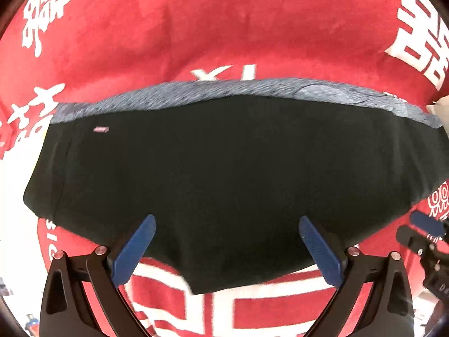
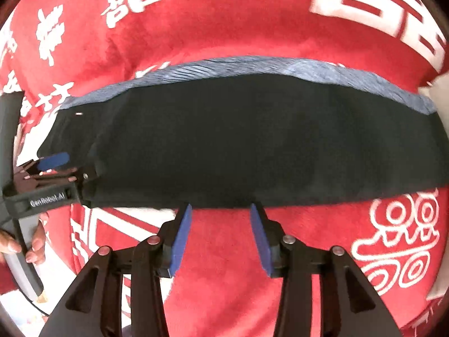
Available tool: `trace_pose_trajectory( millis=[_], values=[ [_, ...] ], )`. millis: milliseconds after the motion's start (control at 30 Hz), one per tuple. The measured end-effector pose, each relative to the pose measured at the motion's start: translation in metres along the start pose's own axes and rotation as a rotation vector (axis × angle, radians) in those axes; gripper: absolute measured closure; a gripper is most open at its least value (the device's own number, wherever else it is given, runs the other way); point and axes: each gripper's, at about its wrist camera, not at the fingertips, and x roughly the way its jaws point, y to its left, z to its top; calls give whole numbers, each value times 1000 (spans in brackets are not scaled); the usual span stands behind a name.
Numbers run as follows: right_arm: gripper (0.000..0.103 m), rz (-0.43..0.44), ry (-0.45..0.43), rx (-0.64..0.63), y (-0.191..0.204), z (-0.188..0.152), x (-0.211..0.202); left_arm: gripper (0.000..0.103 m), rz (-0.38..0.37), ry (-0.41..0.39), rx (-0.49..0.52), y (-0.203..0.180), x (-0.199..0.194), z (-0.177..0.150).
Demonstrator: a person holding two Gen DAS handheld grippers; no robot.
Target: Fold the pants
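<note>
Item: black pants, lying folded lengthwise into a long band across a red blanket printed with white characters; whatever carries the blanket is hidden, so places are given by the blanket alone. A strip of grey-blue ribbed fabric shows along the band's far edge, apparently the garment's lining or another layer of it. A small pink label sits near the band's far left corner. Your left tool hovers over the band's near edge with its blue pads spread wide and nothing between them; the black cloth lies flat beneath, not pinched. Your right tool stands at the near edge of the band, jaws about half apart, tips just at the hem and the gap between them empty; it grips no cloth. In the right wrist view your hand shows at the lower left, on the left tool's handle. Step in hand, as judged: the lengthwise fold looks done and set down, and you are between grips. The next move likely calls for a crosswise fold: take one end of the band with both layers caught together, lift it clear of the blanket and carry it over to the other end, keeping the edges square. Risk: the smooth black cloth may slide off the ribbed layer, so pinch deep enough to hold both.
</note>
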Motion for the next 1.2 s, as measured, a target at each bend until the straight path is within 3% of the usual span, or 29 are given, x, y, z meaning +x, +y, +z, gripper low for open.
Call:
trace_pose_trajectory(
  millis=[500, 667, 900, 1133, 1200],
  values=[
    [53, 60, -8, 307, -110, -31, -30, 0, -87, -3, 79, -112, -2, 35],
    [52, 221, -102, 517, -164, -45, -40, 0, -106, -13, 108, -153, -1, 46],
    [52, 341, -225, 752, -224, -61, -41, 0, -82, -35, 117, -195, 3, 60],
    [52, 462, -297, 935, -262, -80, -29, 0, -47, 23, 97, -202, 31, 46],
    [52, 500, -336, 980, -265, -81, -20, 0, -66, -7, 76, -200, 37, 38]
  ],
)
